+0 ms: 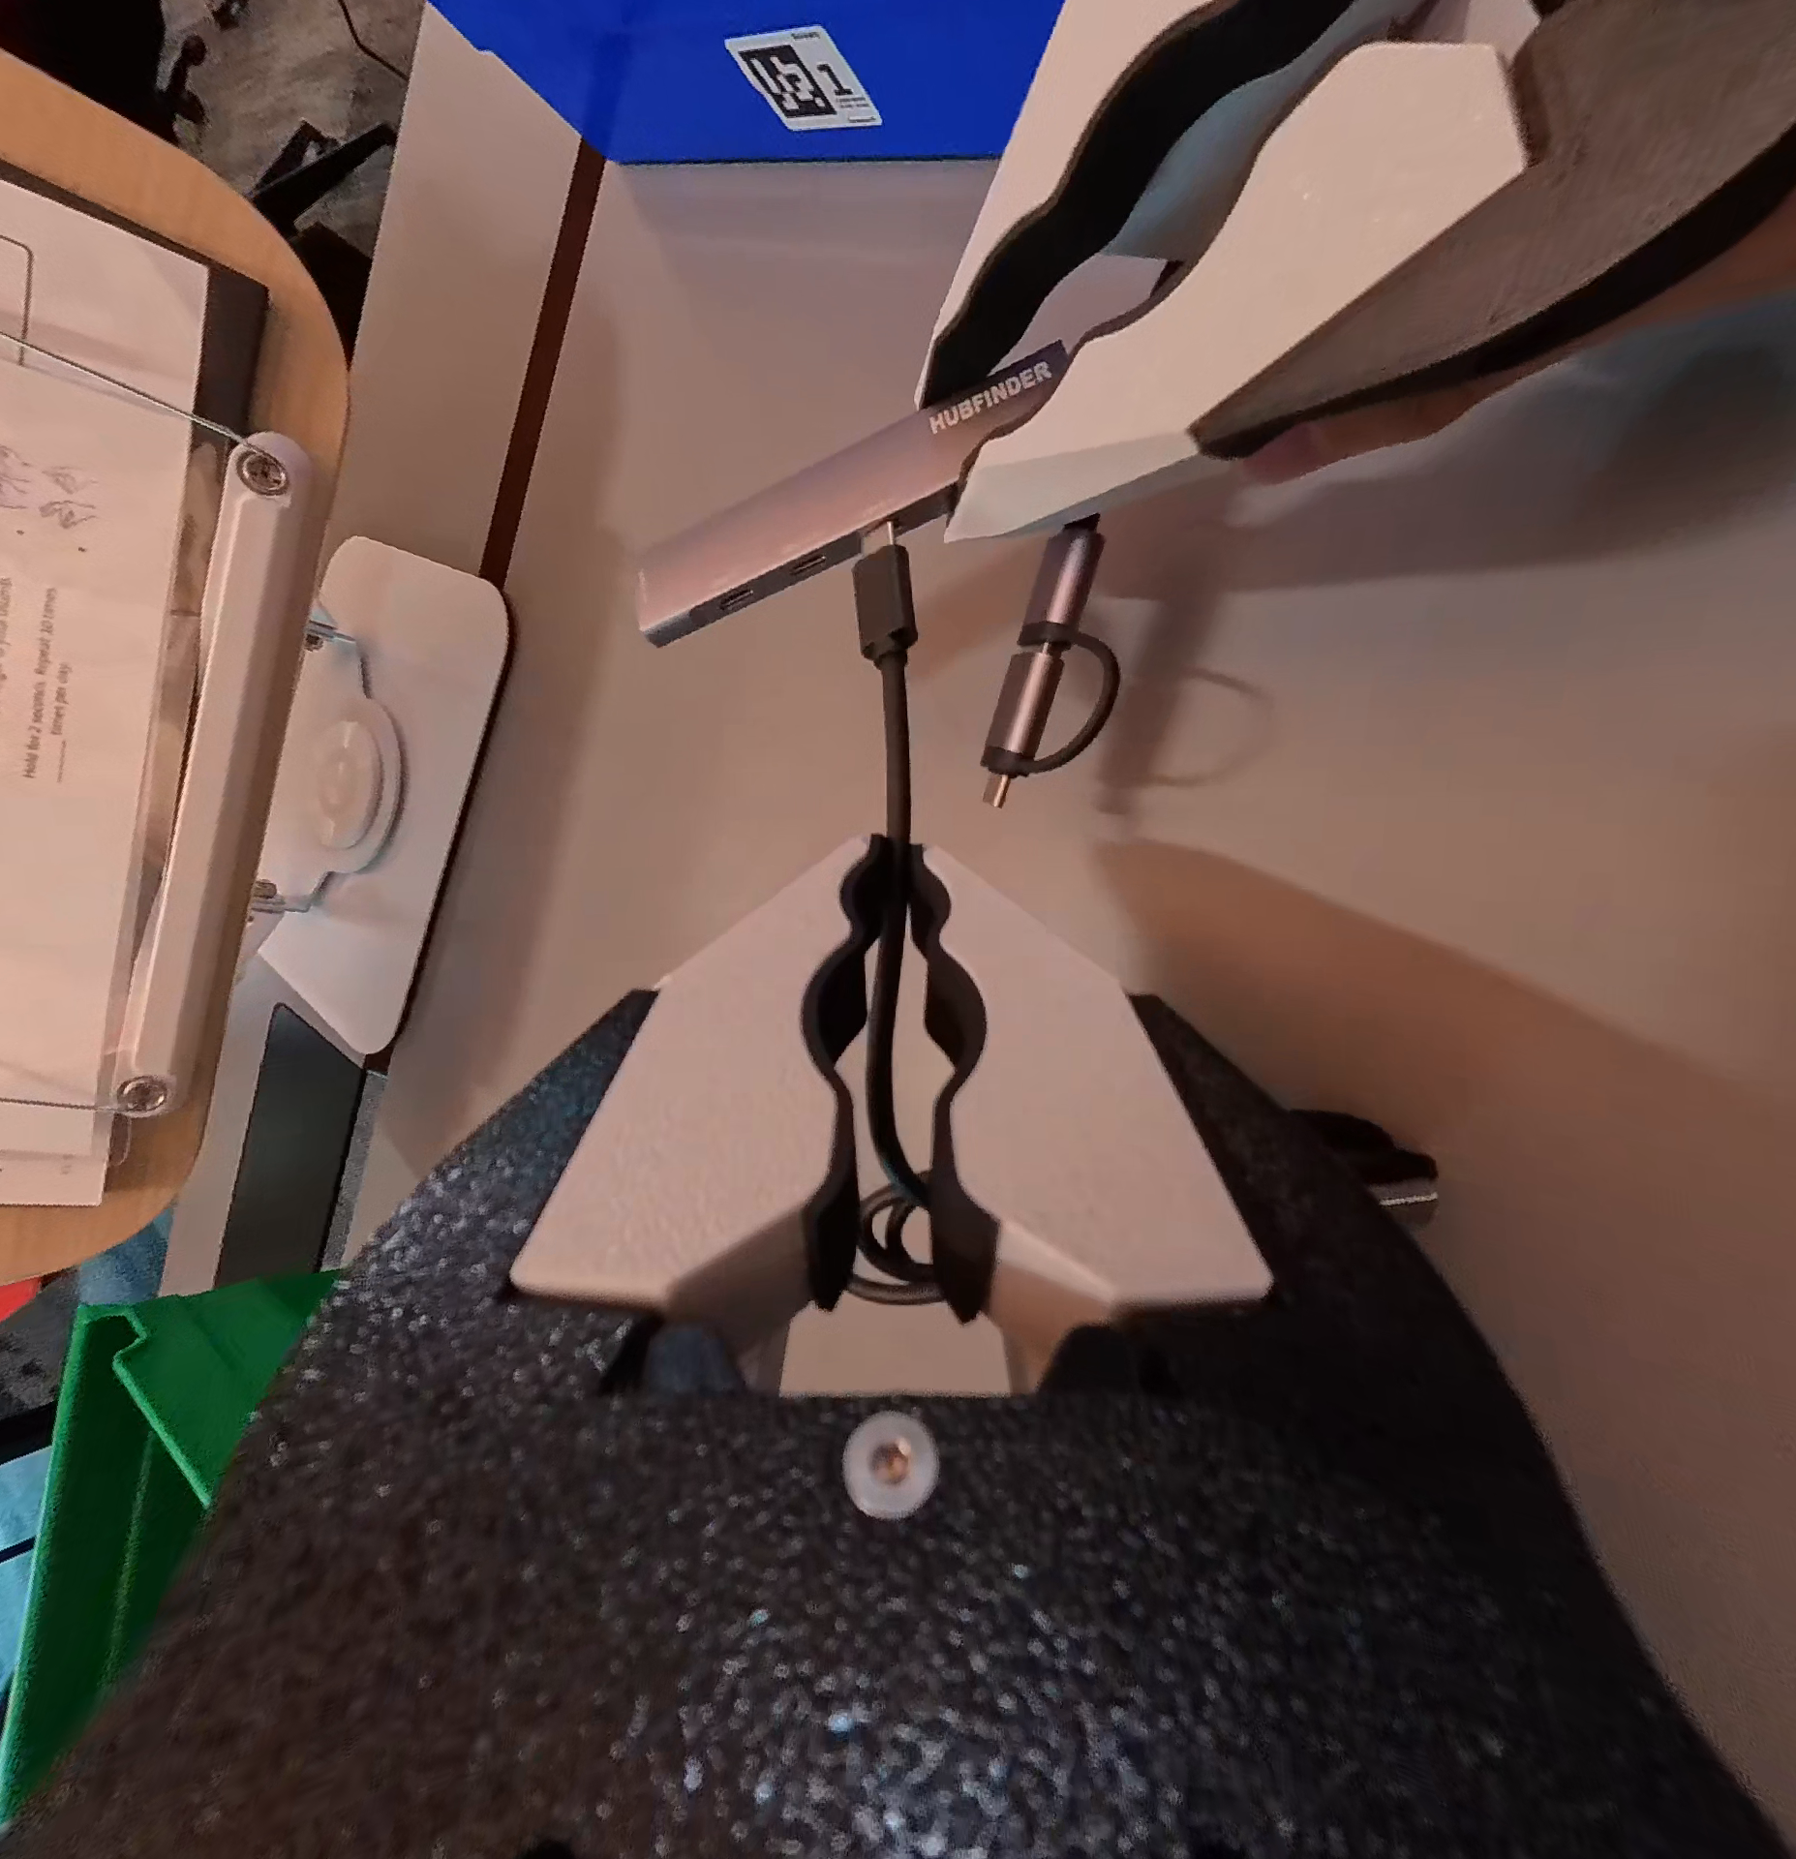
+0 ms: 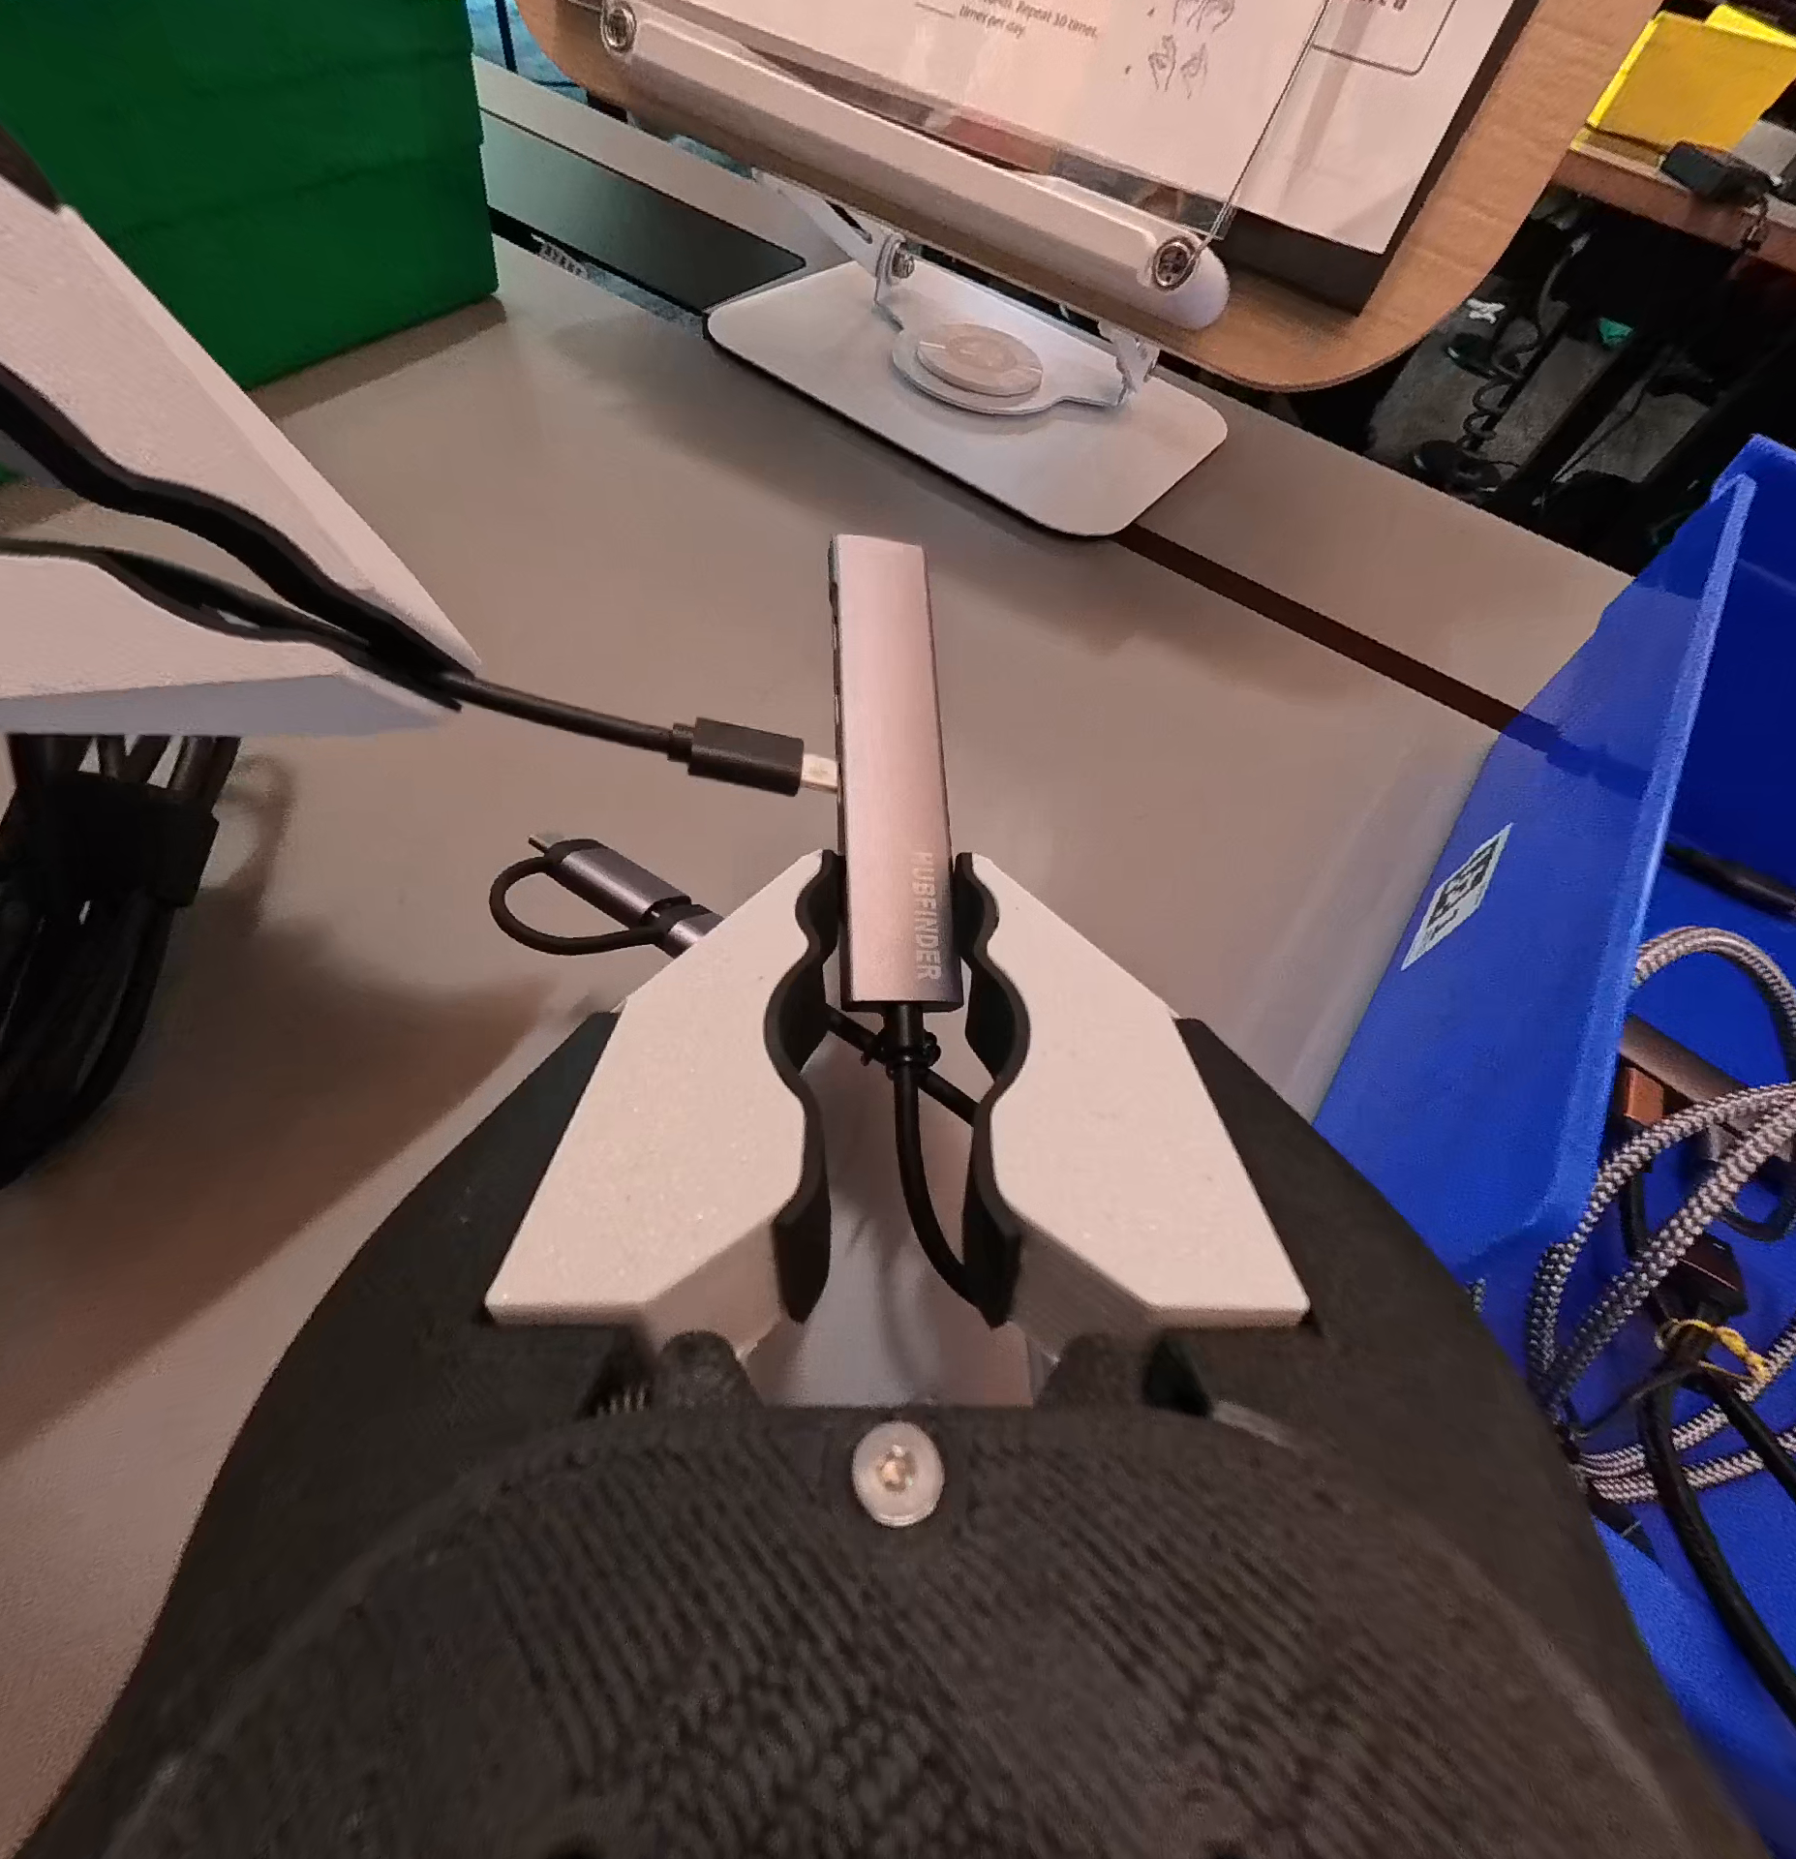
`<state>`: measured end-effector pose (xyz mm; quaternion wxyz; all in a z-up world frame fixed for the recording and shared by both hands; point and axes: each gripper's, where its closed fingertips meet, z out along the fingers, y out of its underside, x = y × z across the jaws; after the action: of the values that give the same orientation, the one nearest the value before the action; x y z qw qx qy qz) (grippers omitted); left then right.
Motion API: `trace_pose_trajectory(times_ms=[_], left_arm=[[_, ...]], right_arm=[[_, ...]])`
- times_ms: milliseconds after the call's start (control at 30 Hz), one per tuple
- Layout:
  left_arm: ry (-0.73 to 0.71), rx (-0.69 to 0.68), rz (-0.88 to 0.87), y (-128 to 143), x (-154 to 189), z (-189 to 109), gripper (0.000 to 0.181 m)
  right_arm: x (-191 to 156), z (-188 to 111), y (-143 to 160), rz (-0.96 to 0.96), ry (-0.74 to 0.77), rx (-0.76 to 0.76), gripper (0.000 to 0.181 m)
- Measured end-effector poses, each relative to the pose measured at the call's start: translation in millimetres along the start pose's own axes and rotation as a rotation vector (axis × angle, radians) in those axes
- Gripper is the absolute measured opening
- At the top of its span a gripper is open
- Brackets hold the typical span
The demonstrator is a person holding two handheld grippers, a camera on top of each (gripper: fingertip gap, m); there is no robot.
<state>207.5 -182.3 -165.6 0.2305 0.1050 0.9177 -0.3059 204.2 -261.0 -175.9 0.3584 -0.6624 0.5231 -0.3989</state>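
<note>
Here, the left gripper [image 1: 899, 855]: both fingers clenched on a thin black cable [image 1: 899, 744], which runs out past the fingertips to a black plug [image 1: 883, 594]. The plug's metal tip [image 2: 821, 773] meets the long side edge of the grey hub [image 2: 888, 765]; whether it is fully seated cannot be told.

Right gripper [image 2: 891, 870]: fingers clamped on the near end of the hub, one on each long side. The hub is a slim grey metal bar, printed lettering on its top face, projecting forward beyond the fingertips and held clear of the table [image 2: 1125, 805]. Two small ports [image 1: 773, 581] show on its side edge, toward the free end from the plug.

Hub's own lead [image 2: 914, 1137]: black, leaves the gripped end and loops back between the right fingers. Its grey two-part connector [image 1: 1039, 664], with a small black tether loop, hangs just beside the hub, below the right gripper.

Farther from the hub:
- Bundle of black cable [image 2: 59, 966], strapped, on the table under the left gripper.
- Blue bin [image 2: 1537, 905], right of the hub, bearing a square printed tag; holds braided cables [image 2: 1698, 1107].
- White stand [image 2: 974, 402], beyond the hub's free end, carrying a wooden board [image 2: 1477, 251] with printed sheets behind a clear panel.
- Green box [image 2: 270, 151], left of the stand.
</note>
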Motion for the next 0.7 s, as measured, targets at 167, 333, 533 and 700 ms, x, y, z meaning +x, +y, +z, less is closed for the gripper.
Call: trace_pose_trajectory(times_ms=[167, 333, 533, 700], left_arm=[[-0.009, -0.001, 0.031, -0.7, 1.8, 3.1, 0.001], [-0.025, -0.001, 0.052, -2.9, 2.6, 1.4, 0.001], [-0.025, -0.008, 0.055, -1.3, 2.8, 2.8, 0.001], [-0.047, 0.006, 0.065, -4.3, 1.2, 1.6, 0.001]], right_arm=[[-3.4, 0.8, 0.1, -0.014, -0.002, -0.007, 0.021], [0.5, 2.1, 5.1, -0.018, 0.023, -0.034, 0.021], [0.2, 1.5, 5.3, -0.007, 0.014, -0.038, 0.021], [-0.6, 2.2, 7.9, 0.0, 0.004, -0.052, 0.021]])
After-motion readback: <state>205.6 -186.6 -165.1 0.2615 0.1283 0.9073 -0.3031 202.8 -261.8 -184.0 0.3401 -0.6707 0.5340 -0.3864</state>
